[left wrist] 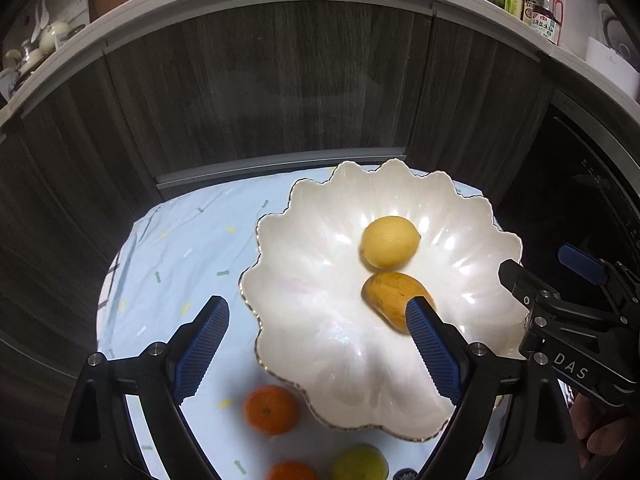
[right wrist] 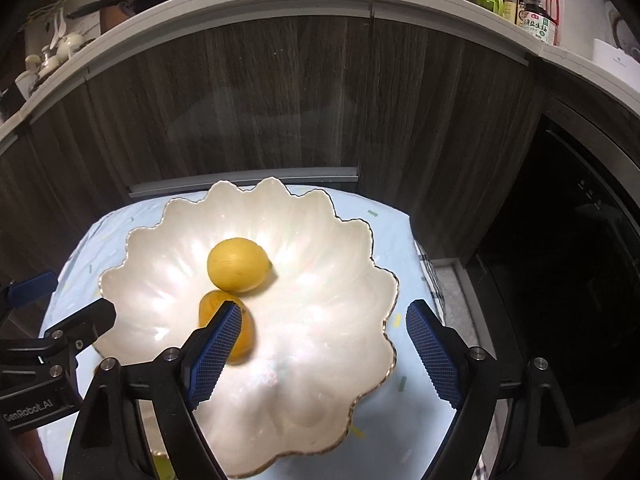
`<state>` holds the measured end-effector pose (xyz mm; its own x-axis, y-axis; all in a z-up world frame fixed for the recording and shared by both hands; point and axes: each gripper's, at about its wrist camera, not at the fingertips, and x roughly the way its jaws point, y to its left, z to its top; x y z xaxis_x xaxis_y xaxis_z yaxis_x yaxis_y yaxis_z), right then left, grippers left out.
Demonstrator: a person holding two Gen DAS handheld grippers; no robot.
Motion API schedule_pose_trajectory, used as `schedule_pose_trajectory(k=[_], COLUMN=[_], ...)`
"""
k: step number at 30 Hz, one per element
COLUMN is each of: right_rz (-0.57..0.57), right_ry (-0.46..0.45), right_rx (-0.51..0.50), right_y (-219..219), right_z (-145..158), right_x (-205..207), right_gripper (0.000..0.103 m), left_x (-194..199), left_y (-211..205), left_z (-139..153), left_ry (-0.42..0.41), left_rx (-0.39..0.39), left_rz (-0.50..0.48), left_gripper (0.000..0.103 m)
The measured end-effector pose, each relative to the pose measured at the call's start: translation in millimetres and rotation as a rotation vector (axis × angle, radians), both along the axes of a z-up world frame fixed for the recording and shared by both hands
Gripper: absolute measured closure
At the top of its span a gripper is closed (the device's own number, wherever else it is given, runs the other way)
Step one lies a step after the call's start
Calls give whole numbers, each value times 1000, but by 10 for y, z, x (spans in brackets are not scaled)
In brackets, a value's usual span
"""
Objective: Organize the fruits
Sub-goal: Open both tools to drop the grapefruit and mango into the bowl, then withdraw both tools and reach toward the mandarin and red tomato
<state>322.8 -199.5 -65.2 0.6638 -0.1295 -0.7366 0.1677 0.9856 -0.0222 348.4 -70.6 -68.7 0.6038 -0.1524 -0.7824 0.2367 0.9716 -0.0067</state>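
One white scalloped bowl point(left wrist: 320, 320) on a pale blue cloth point(left wrist: 168, 264), filling the centre and right of the left wrist view and the centre of the right wrist view point(right wrist: 320, 320).

Inside the bowl, two fruits: one round yellow lemon point(left wrist: 390, 242) toward the far side, one orange-yellow mango point(left wrist: 394, 300) just nearer, the two touching or nearly so. Same pair in the right wrist view, lemon point(right wrist: 238, 265) above mango point(right wrist: 218, 306), left of centre.

Outside the bowl, on the cloth at the bottom of the left wrist view, three more fruits: one orange point(left wrist: 272, 409) just beside the bowl's rim, a second orange point(left wrist: 292, 471) cut off by the bottom edge, and one yellow-green fruit point(left wrist: 360, 462) right beside it.

Left gripper point(left wrist: 318, 344) spread wide with nothing between its two blue pads, hanging over the bowl's near left rim. Right gripper point(right wrist: 324, 344) likewise spread wide, gripping nothing, above the bowl's near half; left pad overlapping the mango in the picture, contact not clear.

Dark wood cabinet fronts point(left wrist: 280, 88) across the upper frame; several bottles point(left wrist: 540, 12) at the upper right.
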Motion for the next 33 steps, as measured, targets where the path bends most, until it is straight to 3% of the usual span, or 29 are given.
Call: schedule_pose_trajectory(k=[16, 33], right_rz=[3, 17], right_ry=[-27, -22], right_rx=[3, 6], right_y=[107, 288], right_z=[195, 168], right_x=[-302, -592], right_gripper=[18, 18], left_x=[-341, -705], left_y=[113, 287], left_z=[206, 163], left_ry=[-32, -36], left_rx=[16, 56], left_rz=[-1, 8], left_gripper=[13, 13])
